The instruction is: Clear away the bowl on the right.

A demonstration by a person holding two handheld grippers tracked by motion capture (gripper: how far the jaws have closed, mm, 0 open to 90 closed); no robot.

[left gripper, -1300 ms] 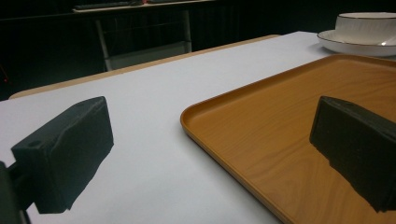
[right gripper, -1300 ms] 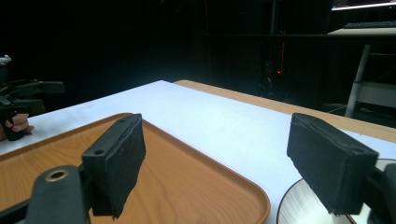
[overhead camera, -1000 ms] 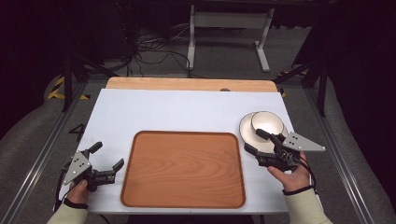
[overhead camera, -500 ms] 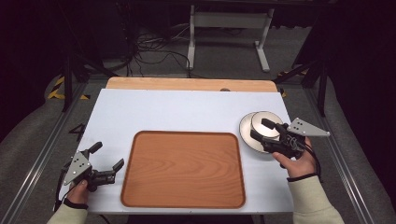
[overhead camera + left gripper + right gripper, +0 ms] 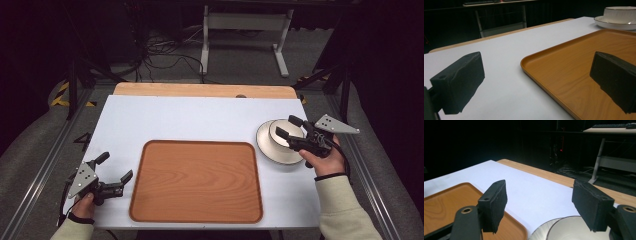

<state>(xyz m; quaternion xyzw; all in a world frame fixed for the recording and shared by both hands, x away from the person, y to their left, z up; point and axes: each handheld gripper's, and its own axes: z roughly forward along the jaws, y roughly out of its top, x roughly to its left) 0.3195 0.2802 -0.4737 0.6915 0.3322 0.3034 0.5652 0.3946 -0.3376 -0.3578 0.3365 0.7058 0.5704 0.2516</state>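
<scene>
White table point(image 5: 200, 120), right gripper point(image 5: 290, 134) above bowl point(image 5: 284, 131)

Wooden tray point(image 5: 196, 181) on white table point(image 5: 190, 120); cables point(image 5: 165, 50), perhaps, behind

In the right gripper view the bowl point(image 5: 574, 228) and its saucer point(image 5: 541, 231) (both white) are cut off by the bottom edge.

My left gripper point(image 5: 114, 175): held low in my left hand point(image 5: 85, 202), jaws wide apart, nothing between them, pointing right. My right gripper point(image 5: 286, 127): held in my right hand point(image 5: 322, 159), raised, jaws apart and empty, just reopening, pointing left. Both forearms in pale sleeves.
</scene>
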